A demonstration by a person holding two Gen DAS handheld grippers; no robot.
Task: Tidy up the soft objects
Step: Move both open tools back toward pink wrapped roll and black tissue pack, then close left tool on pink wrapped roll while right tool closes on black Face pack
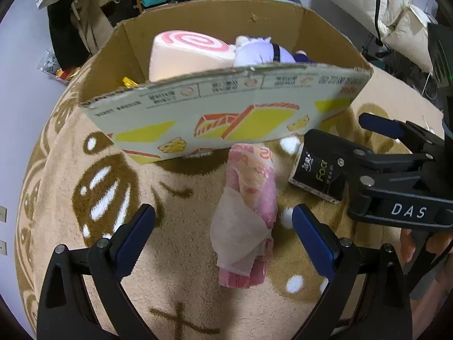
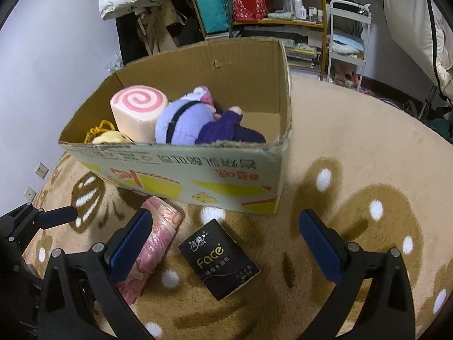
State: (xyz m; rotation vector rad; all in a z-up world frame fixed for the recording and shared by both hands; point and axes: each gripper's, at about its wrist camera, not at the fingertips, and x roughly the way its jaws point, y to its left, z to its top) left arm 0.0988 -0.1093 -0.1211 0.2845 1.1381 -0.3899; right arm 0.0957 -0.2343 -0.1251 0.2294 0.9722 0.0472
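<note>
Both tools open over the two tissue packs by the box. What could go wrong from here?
1. The pink tissue pack has a loose wrapper flap; the left tool may pinch only film and drop it.
2. The black tissue pack lies close beside it, so the right tool could collide with the left.
3. The cardboard box has a tall near wall that could snag a low lift.

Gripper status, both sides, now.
Left gripper: jaws open, holding nothing, straddling the pink tissue pack.
Right gripper: jaws open, holding nothing, above the black tissue pack.
</note>
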